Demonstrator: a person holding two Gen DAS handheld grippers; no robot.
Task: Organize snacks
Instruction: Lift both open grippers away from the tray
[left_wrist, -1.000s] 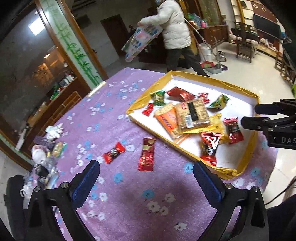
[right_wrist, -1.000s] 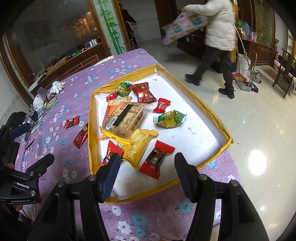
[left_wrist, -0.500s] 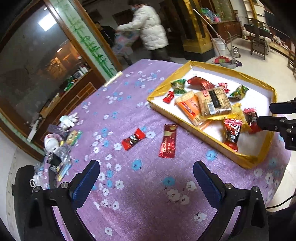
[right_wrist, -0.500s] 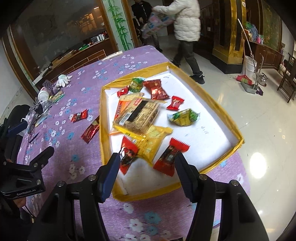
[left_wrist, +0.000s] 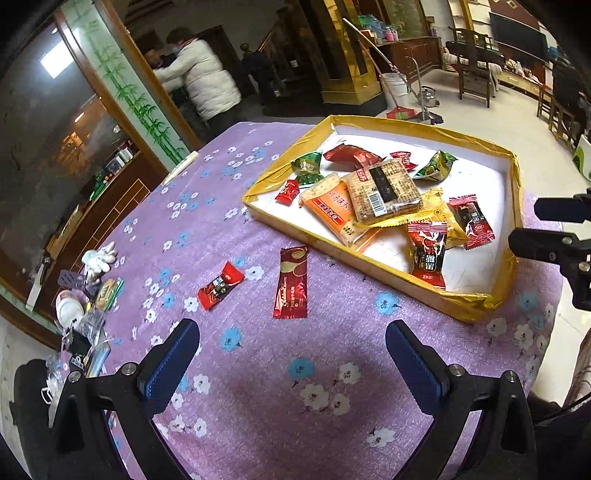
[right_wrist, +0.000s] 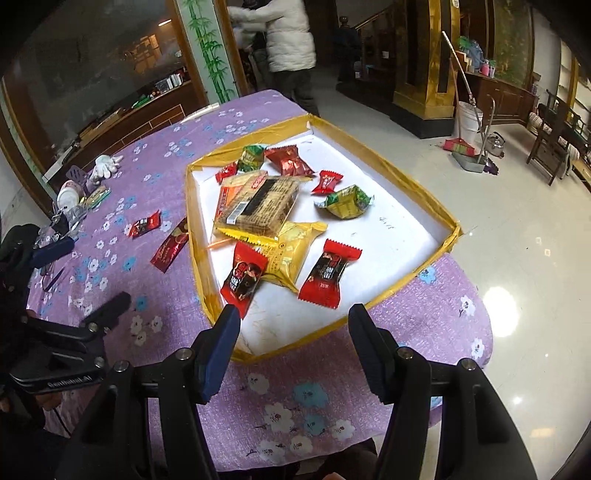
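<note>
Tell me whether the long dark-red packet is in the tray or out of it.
Out. The long dark-red packet lies flat on the purple cloth, just outside the gold-edged tray, beside a small red candy.

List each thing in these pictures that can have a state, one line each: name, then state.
Left hand-held gripper: open, empty.
Right hand-held gripper: open, empty.
Gold-edged tray: on the cloth, holding snacks.
Cracker pack: in tray, atop other packets.
Long red sachet: outside tray, flat on cloth.
Small red candy: outside tray, on cloth.
</note>
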